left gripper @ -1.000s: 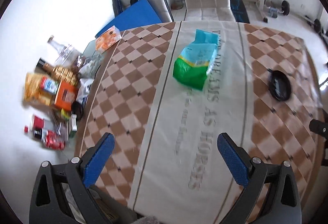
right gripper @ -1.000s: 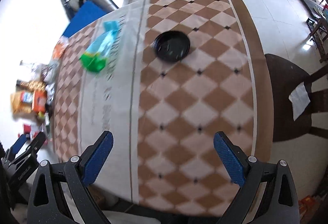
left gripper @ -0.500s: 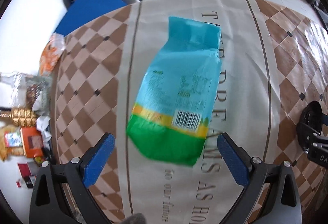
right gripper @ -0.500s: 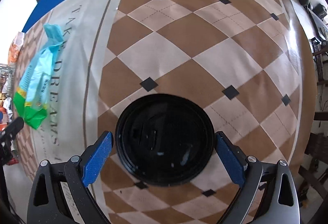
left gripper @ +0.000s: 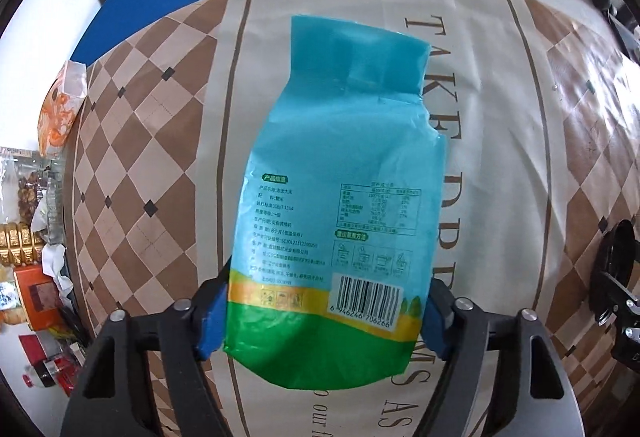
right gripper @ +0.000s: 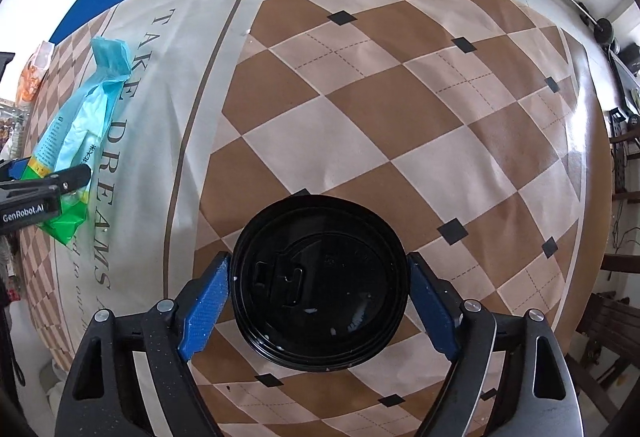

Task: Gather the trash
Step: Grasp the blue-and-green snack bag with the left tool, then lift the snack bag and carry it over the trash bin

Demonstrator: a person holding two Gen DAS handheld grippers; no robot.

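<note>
A blue and green food bag (left gripper: 340, 197) lies flat on the checked tablecloth (left gripper: 140, 157). My left gripper (left gripper: 324, 313) is closed onto the bag's green bottom end, both blue pads touching its sides. The bag also shows in the right wrist view (right gripper: 80, 133), with the left gripper (right gripper: 44, 185) on it. A black plastic cup lid (right gripper: 320, 289) lies on the cloth. My right gripper (right gripper: 320, 301) is closed around the lid, both pads against its rim.
A pile of packets, bottles and boxes (left gripper: 32, 237) lies on the floor left of the table. An orange bag (left gripper: 60, 105) sits at the table's left edge. A wooden chair (right gripper: 616, 301) stands to the right. Gym gear and a bench stand beyond the table.
Both grippers moved forward and down to the table. The left one closed on the bag's bottom end, the right one closed on the black lid.
</note>
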